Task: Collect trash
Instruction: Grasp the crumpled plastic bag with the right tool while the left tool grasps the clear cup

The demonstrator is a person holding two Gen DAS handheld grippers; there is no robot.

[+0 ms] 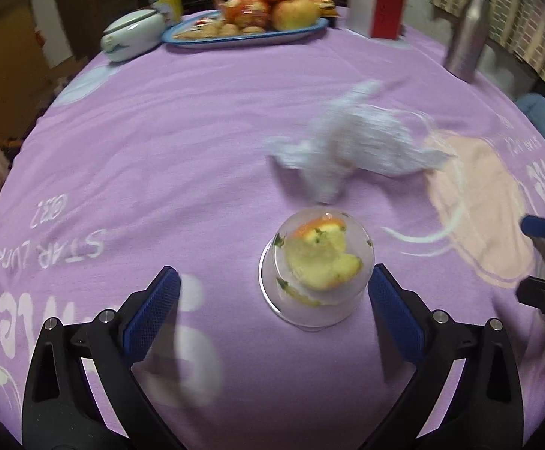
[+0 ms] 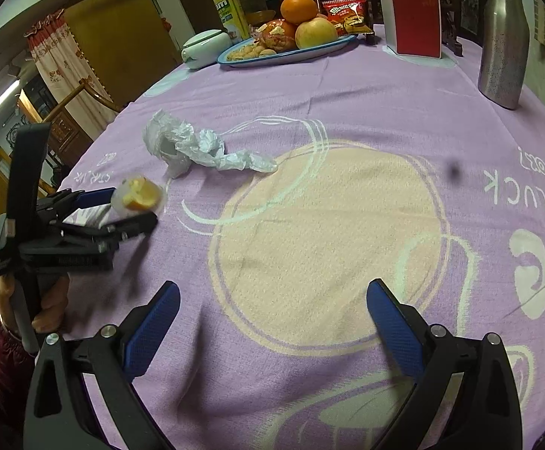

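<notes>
left gripper [image 1: 274,292] spread wide around tipped clear plastic cup [image 1: 315,268] of fruit peel, not gripping; off-centre closure could roll it away. right gripper [image 2: 272,311] spread, empty.

cup [image 1: 315,268] on tablecloth [image 1: 182,142] | crumpled bag [image 1: 358,142] behind cup

Both wrist views look low across the purple tablecloth [image 2: 347,93], sharing the crumpled bag [image 1: 358,142], upper left in the right view.
</notes>
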